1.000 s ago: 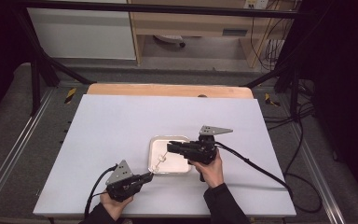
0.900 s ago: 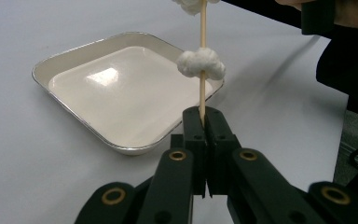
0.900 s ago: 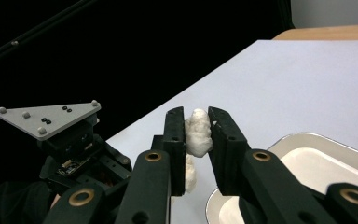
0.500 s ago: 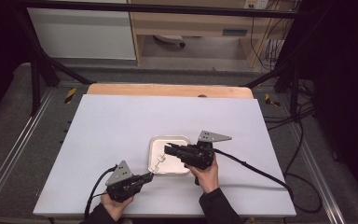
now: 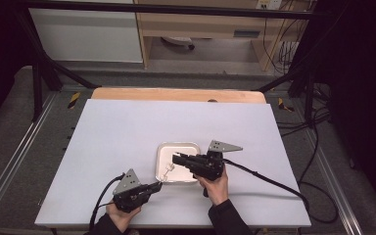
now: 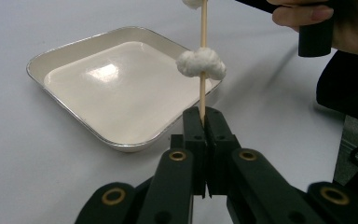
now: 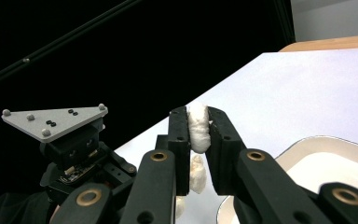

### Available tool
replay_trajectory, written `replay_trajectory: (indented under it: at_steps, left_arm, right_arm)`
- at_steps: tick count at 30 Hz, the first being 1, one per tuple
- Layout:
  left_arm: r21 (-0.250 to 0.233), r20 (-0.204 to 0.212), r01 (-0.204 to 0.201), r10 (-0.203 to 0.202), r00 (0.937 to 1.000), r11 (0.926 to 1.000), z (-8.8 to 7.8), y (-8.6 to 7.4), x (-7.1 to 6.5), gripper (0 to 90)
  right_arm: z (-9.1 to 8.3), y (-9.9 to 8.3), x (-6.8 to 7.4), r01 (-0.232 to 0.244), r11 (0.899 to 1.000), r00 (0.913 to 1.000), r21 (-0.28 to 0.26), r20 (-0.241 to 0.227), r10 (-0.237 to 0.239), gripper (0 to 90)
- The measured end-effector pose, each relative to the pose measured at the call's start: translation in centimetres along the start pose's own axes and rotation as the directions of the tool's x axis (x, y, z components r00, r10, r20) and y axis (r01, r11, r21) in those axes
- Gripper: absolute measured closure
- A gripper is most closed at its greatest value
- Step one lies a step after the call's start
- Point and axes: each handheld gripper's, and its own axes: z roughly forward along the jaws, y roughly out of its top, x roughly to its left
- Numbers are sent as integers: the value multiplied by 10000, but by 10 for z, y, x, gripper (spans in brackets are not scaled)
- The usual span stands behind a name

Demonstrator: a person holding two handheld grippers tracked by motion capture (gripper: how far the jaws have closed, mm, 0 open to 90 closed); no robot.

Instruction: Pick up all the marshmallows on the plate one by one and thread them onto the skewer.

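Observation:
My left gripper (image 6: 205, 116) is shut on the lower end of a thin wooden skewer (image 6: 203, 88), which stands upright beside a silver tray (image 6: 74, 44). A white fluffy piece (image 6: 200, 64) is threaded halfway up the skewer, and another piece (image 6: 193, 3) sits at its top. My right gripper (image 7: 199, 121) is shut on that top white piece (image 7: 199, 130), with a second piece (image 7: 196, 170) just below it. In the high view the left gripper (image 5: 157, 185) is near the table's front edge. There the right gripper (image 5: 175, 157) reaches over the tray (image 5: 178, 147).
The tray is shallow with nothing lying in it, and it sits on a white table top (image 5: 127, 132). A wooden strip (image 5: 176, 94) runs along the far edge. Cables trail from both grippers toward the front and right. The left gripper's grey plate (image 7: 56, 121) is close to my right jaws.
The right gripper has shifted slightly toward the near edge of the table with the white piece still between its jaws. The left gripper has stayed put.

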Motion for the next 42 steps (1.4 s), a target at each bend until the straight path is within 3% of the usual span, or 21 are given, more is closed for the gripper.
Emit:
replay_trajectory:
  at_steps: [42]
  left_arm:
    - [104,49,144,-145,9999,9998,4,0,-1,889]
  right_arm:
    - [4,-13,1,-103,9998,9999,154,-40,104,817]
